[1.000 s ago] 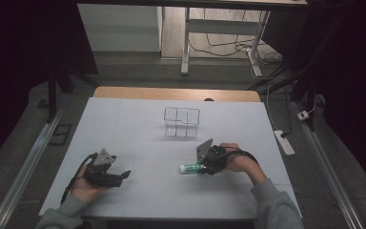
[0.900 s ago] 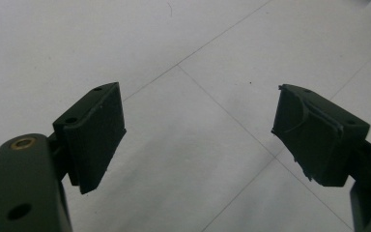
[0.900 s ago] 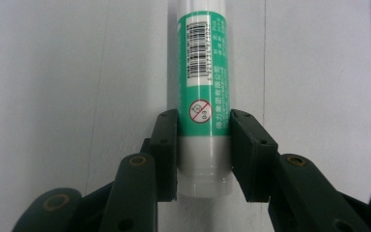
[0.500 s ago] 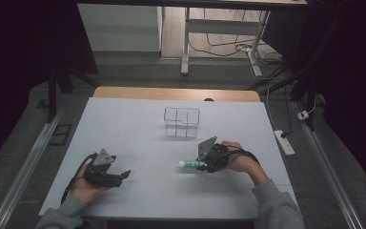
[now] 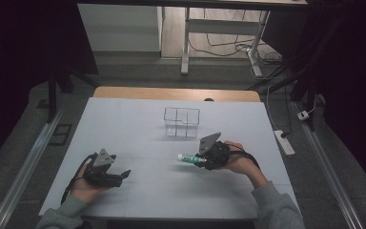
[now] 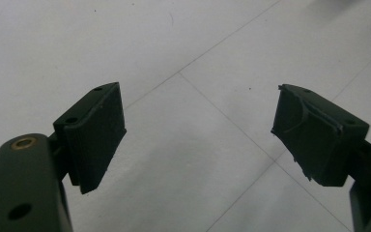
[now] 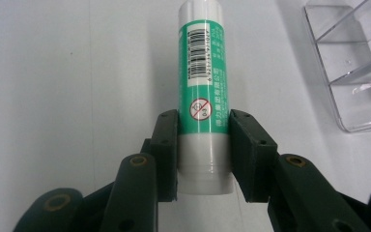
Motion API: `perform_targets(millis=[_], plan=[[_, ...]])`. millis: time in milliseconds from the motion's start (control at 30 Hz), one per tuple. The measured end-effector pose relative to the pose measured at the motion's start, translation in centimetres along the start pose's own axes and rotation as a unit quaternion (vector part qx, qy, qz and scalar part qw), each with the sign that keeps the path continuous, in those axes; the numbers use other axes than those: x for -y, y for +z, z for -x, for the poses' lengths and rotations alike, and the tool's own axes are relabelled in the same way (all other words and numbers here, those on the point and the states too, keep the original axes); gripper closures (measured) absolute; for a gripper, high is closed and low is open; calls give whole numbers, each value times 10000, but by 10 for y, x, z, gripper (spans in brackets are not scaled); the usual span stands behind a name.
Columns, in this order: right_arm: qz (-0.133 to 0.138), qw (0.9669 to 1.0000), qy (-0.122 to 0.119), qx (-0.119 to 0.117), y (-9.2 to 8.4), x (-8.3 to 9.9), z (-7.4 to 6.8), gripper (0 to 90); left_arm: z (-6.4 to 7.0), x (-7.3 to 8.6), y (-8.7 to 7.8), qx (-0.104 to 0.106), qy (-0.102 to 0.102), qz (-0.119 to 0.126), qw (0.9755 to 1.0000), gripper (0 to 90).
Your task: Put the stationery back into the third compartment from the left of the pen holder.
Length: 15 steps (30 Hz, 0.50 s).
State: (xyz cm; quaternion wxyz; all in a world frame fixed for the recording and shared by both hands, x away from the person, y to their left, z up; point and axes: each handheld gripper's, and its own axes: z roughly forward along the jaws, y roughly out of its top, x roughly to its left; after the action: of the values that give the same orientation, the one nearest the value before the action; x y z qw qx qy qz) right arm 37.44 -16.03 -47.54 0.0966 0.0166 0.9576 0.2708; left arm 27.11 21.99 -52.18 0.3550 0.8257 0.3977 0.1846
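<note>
Green-white glue stick (image 7: 204, 92) lies flat, clamped in right claw (image 7: 204, 145), pointing left; left claw (image 6: 198, 140) apart.

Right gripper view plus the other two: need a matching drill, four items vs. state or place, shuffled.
Items:
1. glue stick
2. left gripper
3. right gripper
4. clear organizer

States:
A. jaws wide apart, nothing between them
B. stands on the table beyond both hands
C. clamped near its white end, green label showing
D. jaws closed on a tube

Pairs: 1-C, 2-A, 3-D, 4-B
</note>
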Motion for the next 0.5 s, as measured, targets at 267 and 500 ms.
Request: perform_targets(millis=[267,500], plan=[[29,9985,522,-133,1,-2,3,638,4,-2,-2,-51,124,118,9998,193],[132,9955,890,-306,3,-4,3,638,10,-5,-4,-196,377,194,9989,198]])
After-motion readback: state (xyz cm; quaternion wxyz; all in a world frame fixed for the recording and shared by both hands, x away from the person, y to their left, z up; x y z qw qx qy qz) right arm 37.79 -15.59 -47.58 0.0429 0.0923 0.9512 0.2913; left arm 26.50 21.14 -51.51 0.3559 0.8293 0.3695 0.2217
